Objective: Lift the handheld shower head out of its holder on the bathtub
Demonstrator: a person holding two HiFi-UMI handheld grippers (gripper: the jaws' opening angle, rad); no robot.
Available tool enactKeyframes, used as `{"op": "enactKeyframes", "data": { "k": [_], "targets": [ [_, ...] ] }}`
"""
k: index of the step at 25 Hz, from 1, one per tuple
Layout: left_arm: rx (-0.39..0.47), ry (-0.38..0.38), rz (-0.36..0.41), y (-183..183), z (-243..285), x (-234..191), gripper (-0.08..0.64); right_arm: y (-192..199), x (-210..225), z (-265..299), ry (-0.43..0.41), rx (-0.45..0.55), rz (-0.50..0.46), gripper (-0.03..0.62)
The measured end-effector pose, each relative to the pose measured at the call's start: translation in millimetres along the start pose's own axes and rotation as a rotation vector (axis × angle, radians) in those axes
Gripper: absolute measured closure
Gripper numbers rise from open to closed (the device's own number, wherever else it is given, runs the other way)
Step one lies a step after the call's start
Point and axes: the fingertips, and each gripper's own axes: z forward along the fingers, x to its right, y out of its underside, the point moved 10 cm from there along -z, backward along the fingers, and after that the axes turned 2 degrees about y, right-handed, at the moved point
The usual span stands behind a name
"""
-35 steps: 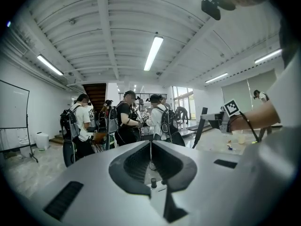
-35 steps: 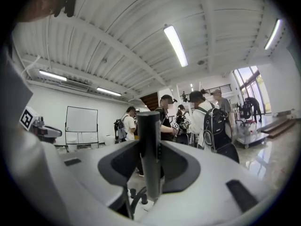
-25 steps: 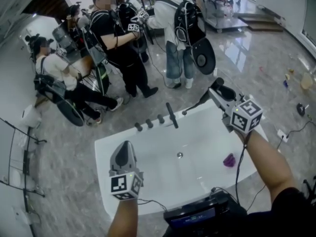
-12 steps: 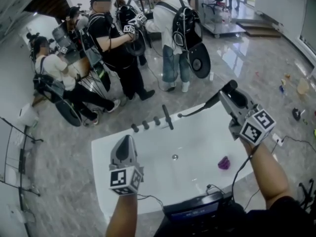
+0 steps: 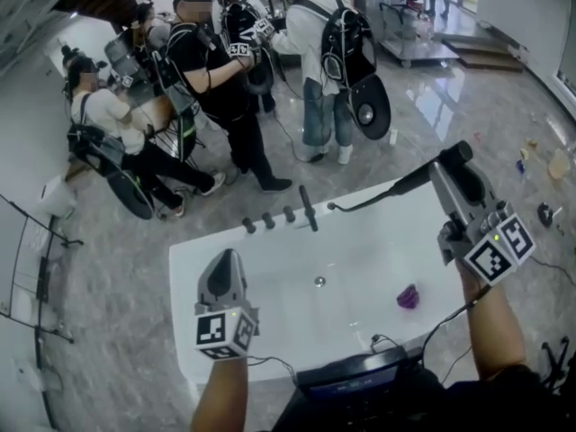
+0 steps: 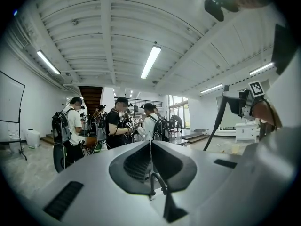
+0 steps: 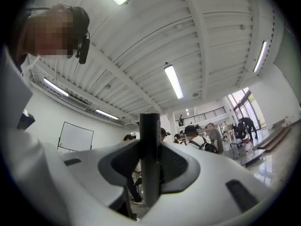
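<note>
The black handheld shower head [image 5: 407, 181] is up in the air over the far right corner of the white bathtub [image 5: 216, 250]. My right gripper [image 5: 455, 164] is shut on its handle. Its hose [image 5: 360, 202] sags back to the tub rim. In the right gripper view the black handle [image 7: 150, 149] stands upright, pinched between the grey jaws. My left gripper [image 5: 225, 261] hovers over the tub's near left side, jaws pressed together with nothing in them, as the left gripper view [image 6: 150, 147] shows. That view also catches the shower head [image 6: 217, 119] at right.
Three round tap knobs [image 5: 268, 221] and a black spout [image 5: 309, 208] line the tub's far rim. A purple object [image 5: 408, 296] lies in the basin near the drain [image 5: 319, 281]. Several people with equipment [image 5: 216, 79] stand beyond the tub. A black device [image 5: 360, 381] sits at the near edge.
My right gripper has risen and swung to the right with the shower head, drawing the hose up off the rim. The left gripper has barely shifted.
</note>
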Motion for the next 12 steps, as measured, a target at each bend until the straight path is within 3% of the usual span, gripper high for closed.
{"op": "enactKeyframes", "data": {
  "k": [12],
  "targets": [
    [-0.010, -0.018, -0.011, 2.8, -21.1, 9.6, 0.545, -23.7, -1.4, -32.4, 0.026, 0.036, 0.007, 0.451]
  ]
}}
